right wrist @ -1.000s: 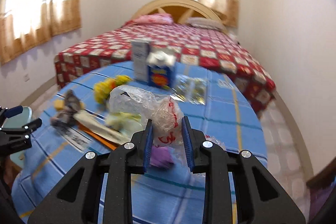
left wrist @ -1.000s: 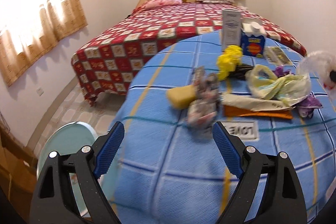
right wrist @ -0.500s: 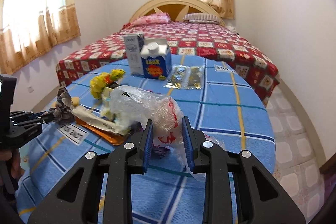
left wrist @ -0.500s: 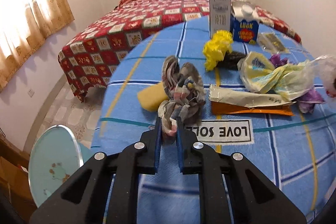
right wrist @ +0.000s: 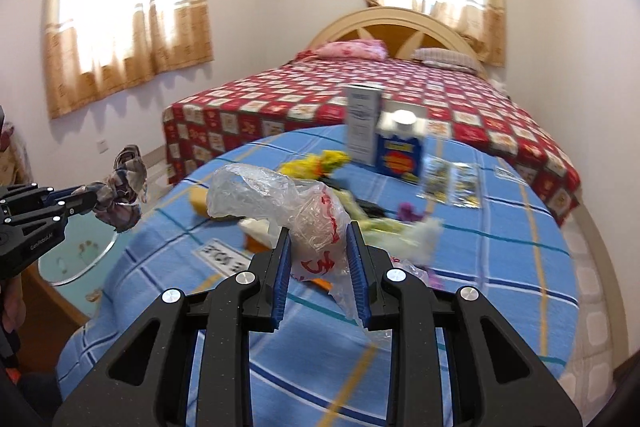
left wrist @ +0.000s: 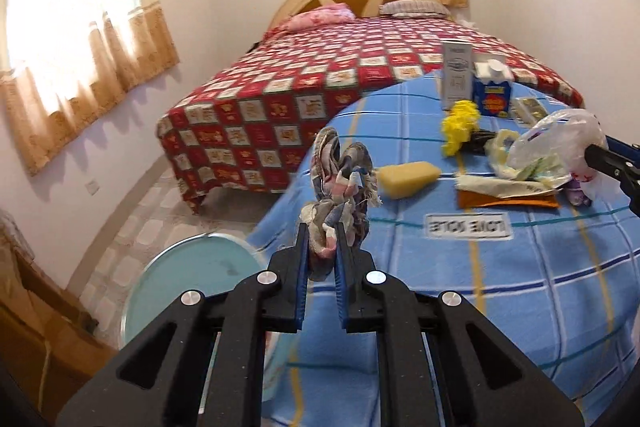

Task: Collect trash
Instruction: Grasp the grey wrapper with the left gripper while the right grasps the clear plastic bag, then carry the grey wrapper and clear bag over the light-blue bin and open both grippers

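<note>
My left gripper (left wrist: 322,247) is shut on a crumpled patterned rag (left wrist: 340,183) and holds it in the air above the near left edge of the blue checked table (left wrist: 520,287). The rag also shows in the right wrist view (right wrist: 124,187), off the table's left side. My right gripper (right wrist: 318,247) is shut on a clear plastic bag with red print (right wrist: 288,203), held above the table; the bag also shows in the left wrist view (left wrist: 560,143). A yellow sponge (left wrist: 408,177), yellow flowers (left wrist: 460,125), wrappers (left wrist: 504,187) and purple scraps (right wrist: 410,213) lie on the table.
A grey box (left wrist: 456,75) and a blue milk carton (left wrist: 492,95) stand at the table's far side, with sachets (right wrist: 452,183) beside them. A round light-blue stool (left wrist: 192,291) stands left of the table. A red checked bed (left wrist: 360,75) lies beyond.
My left gripper, open a second ago, closed on the rag and has lifted it off the table toward the left. My right gripper kept hold of the bag and rose a little.
</note>
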Demonstrator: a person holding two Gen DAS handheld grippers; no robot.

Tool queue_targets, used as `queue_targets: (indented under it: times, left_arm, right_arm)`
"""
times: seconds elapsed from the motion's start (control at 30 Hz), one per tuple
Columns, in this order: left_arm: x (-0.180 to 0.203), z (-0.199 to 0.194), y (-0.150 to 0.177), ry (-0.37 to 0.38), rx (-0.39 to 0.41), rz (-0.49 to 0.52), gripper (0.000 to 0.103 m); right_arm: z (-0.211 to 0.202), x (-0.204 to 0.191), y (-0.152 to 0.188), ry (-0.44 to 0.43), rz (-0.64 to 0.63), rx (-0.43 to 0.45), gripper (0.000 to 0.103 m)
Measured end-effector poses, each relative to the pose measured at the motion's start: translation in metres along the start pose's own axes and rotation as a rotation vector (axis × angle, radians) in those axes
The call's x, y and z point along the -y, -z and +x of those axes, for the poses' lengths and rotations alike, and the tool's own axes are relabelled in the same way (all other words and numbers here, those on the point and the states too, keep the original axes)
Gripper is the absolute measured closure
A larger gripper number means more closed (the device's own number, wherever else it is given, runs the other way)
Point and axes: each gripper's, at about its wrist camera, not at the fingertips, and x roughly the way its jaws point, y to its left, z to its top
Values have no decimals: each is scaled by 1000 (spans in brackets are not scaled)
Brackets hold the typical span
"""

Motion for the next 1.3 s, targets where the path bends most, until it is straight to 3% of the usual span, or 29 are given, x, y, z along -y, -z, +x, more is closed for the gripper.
queue_targets:
  times: [0.33,1.3]
  left_arm:
    - [-61,1,28,-115,-53,-51,92]
    - [-142,2,69,-248,-119,-127,92]
  right_arm:
    - [32,-70,-14,-105,-104,-23,75]
    - [91,-179,-26,-233,-287,-82,75]
